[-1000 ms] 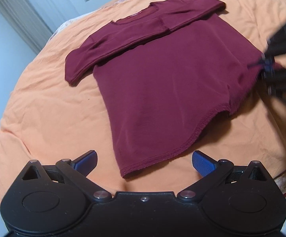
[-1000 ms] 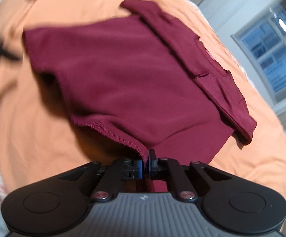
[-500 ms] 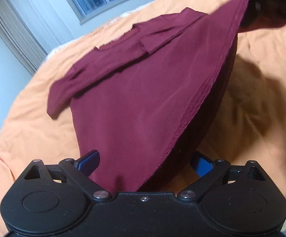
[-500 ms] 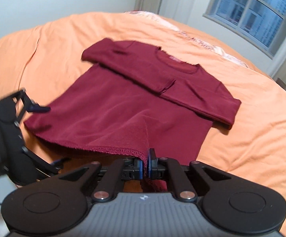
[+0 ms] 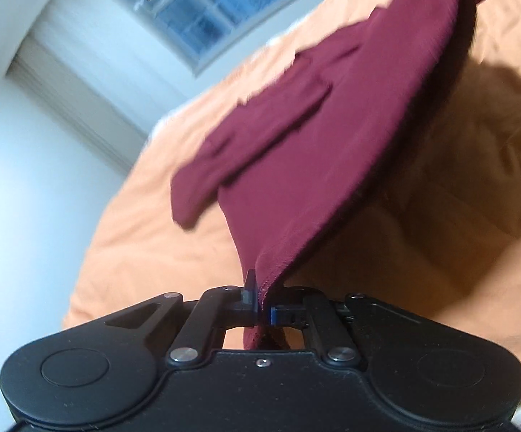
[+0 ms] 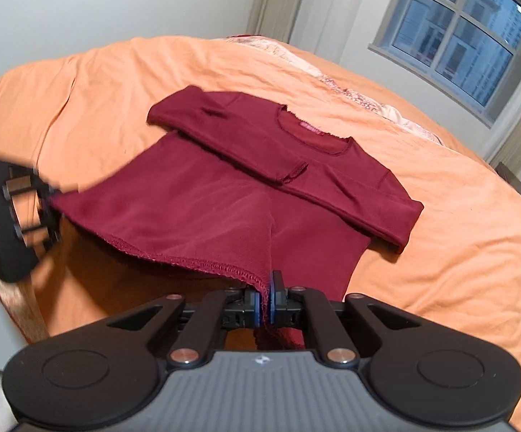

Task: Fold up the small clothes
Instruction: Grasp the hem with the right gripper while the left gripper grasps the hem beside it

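1. The left hand-held gripper [image 5: 262, 311] and right hand-held gripper [image 6: 268, 306] each clamp a hem corner of the maroon shirt [image 6: 224, 194].
2. The hem is lifted off the orange bed [image 6: 440, 187], probably to fold it toward the collar; the sleeves lie folded across the chest.

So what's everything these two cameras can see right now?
shirt: one, dark red, long-sleeved, on the bed, sleeves folded across the chest, bottom hem lifted at both corners
bedcover: one, orange, spread under the shirt
patterned fabric: one strip, pale, along the bed's far edge
window: one, grey-framed, blue panes, in the far wall
curtain: pale, left of the window
left gripper: one, black, jaws shut on the hem's left corner
right gripper: one, black, jaws shut on the hem's right corner
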